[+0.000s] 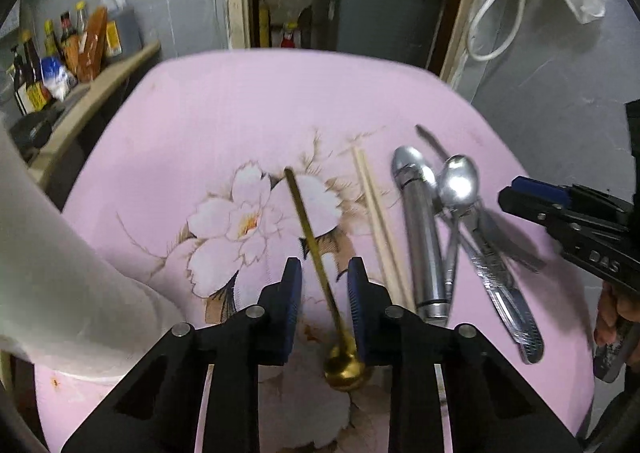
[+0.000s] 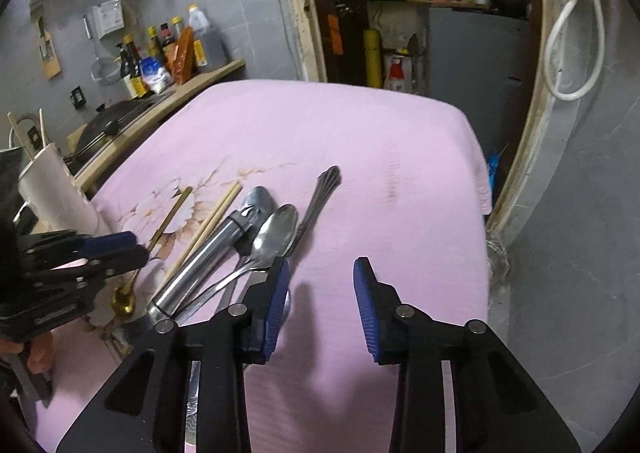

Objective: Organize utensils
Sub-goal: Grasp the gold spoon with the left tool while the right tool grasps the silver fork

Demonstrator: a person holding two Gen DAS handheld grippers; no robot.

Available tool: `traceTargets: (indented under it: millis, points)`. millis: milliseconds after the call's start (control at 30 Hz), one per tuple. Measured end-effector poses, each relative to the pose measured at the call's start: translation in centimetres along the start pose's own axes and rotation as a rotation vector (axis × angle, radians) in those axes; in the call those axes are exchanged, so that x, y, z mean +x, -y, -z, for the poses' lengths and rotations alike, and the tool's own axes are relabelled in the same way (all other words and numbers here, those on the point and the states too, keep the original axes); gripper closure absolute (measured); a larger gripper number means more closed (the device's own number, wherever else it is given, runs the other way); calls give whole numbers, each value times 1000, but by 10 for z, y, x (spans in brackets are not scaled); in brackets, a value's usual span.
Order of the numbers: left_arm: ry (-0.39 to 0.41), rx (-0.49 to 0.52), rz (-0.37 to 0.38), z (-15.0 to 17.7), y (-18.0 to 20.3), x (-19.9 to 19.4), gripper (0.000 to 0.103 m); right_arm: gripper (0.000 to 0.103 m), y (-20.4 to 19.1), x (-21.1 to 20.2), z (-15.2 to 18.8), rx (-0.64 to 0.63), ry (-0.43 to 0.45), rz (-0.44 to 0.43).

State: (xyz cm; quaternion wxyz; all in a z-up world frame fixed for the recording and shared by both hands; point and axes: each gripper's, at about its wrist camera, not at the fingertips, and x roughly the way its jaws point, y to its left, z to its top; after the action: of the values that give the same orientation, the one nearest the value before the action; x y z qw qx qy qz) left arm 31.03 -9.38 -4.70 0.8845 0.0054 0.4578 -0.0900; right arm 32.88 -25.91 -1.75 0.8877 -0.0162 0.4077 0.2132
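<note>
Left tool (image 1: 324, 285) open astride gold spoon (image 1: 316, 253) | right tool (image 2: 322, 293) open, right of gold spoon, above tabletop (image 2: 380, 157)

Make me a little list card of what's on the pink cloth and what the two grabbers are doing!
surface: pink flowered cloth
gold spoon: lies between the left gripper fingers, not yet pinched
chopsticks: side by side, right of the gold spoon
silver pile: spoons and a thick metal handle, overlapping
right gripper: open, nothing between its fingers, silver pile at its left finger
white holder: stands at the cloth's left edge
</note>
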Motion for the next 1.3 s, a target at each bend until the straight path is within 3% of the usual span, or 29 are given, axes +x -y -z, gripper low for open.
traceTargets:
  millis: [267,700,933,1067,1300]
  points:
    - [-20,-18,3,-1,-9,7,83,74,-8,16,-5,-18,-60,-29]
    - [-31,-34,15,-5,-10,7,83,76,-14,24,-11,-58,-132,40]
    - [-48,-79,36,-10,-15,8,85,77,-14,38,-23,-27,-146,48]
    - [-64,-99,43,-16,-20,10,85,77,-11,49,-31,29,-161,-3]
    - [-67,-108,41,-25,-24,14,85,76,-13,60,-41,65,-160,-20]
